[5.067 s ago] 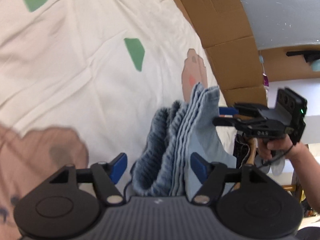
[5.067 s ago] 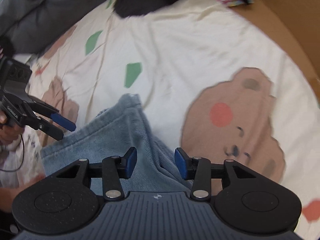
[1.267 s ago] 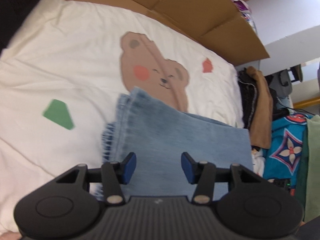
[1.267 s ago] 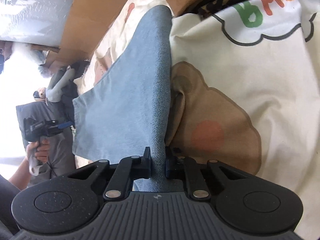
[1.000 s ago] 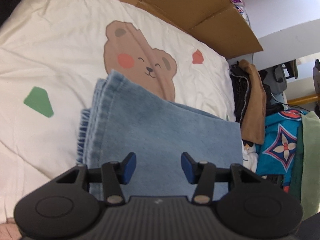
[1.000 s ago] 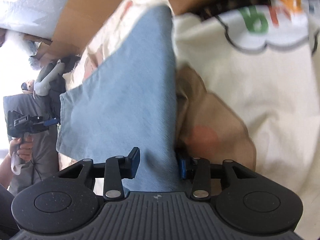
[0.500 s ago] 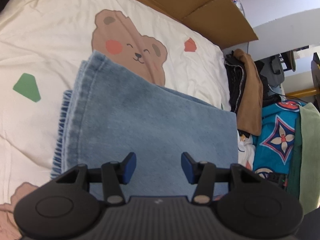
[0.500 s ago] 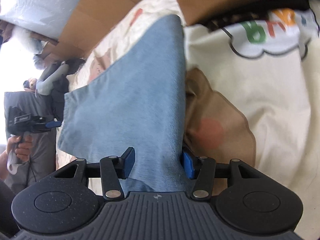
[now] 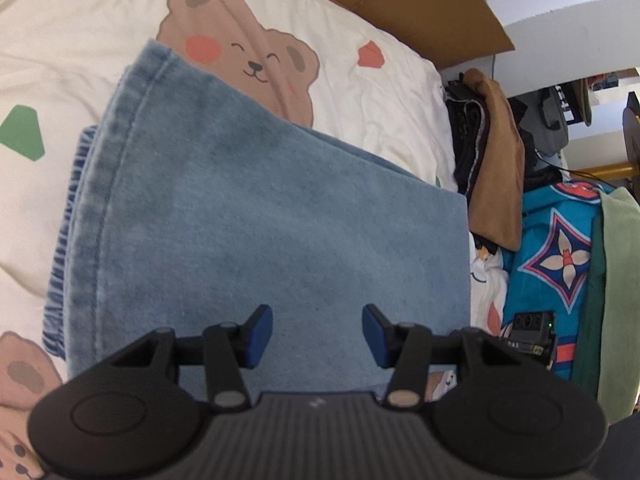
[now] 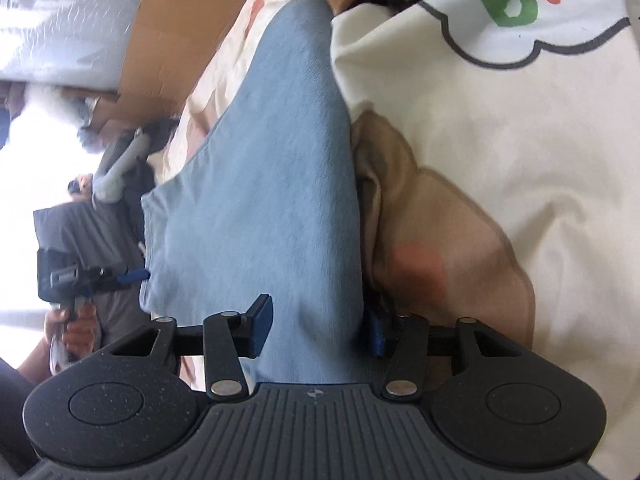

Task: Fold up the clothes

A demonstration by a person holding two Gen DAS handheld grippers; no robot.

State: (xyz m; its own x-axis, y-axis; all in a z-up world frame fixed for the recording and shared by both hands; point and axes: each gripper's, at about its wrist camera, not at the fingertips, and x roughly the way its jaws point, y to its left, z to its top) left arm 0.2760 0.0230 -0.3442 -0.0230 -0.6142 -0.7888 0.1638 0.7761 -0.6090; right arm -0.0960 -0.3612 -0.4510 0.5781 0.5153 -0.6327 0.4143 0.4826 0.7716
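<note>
- The jeans (image 9: 256,216) lie folded flat on the bed (image 9: 80,28), over its cream sheet with the bear print.
- The fold's hemmed edge sits at the left of the left wrist view; a pile of clothes (image 9: 496,160) lies just beyond its right edge.
- The left tool (image 9: 317,334) hovers over the denim, its jaws spread, with nothing between them.
- The right tool (image 10: 320,330) straddles the long side edge of the fold. Its jaws have just been closing, but one pad stands clear of the cloth, so it is not pinching.
- Judgement: the fold is laid and released; the step in hand is tidying or starting another fold.
- The next move calls for a firm pinch on all layers at the edge, or they may slide apart.
</note>
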